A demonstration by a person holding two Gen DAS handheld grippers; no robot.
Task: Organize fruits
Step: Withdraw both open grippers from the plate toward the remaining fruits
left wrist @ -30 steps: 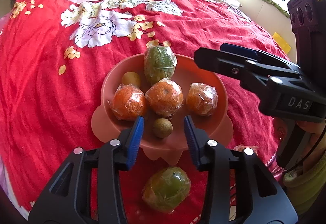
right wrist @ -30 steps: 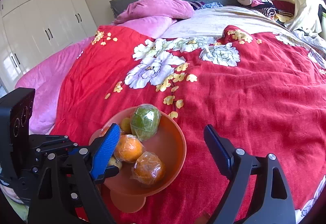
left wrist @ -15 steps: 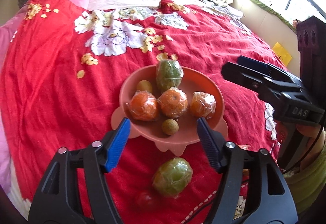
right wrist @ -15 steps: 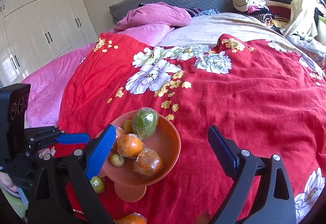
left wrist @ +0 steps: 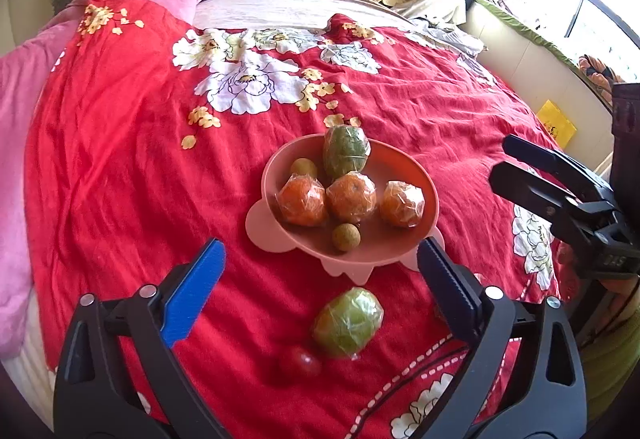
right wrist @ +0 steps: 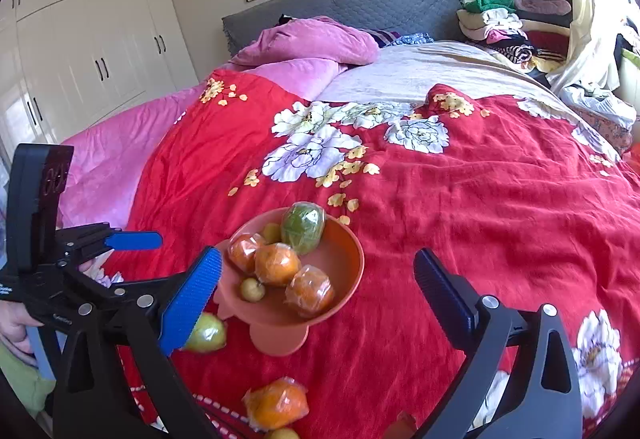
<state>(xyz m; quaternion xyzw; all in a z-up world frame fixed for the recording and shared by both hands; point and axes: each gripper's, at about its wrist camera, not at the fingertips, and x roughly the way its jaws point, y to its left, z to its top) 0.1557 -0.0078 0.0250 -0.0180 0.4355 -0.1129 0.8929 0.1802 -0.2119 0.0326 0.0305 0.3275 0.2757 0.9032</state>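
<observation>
An orange footed bowl stands on the red floral bedspread. It holds three wrapped oranges, a wrapped green fruit and two small yellow-brown fruits. On the bedspread near the bowl lie a wrapped green fruit, a small red fruit and a wrapped orange. My left gripper is open and empty above the loose green fruit. My right gripper is open and empty, back from the bowl; it also shows in the left wrist view.
A pink quilt and pink pillow lie at the bed's head by a grey headboard. Folded clothes are piled at the far right. White wardrobes stand on the left. A window ledge runs along the bed's right side.
Both grippers have pulled back and up from the bowl. The left jaws opened wider. Loose fruit on the bedspread has come into view near both.
</observation>
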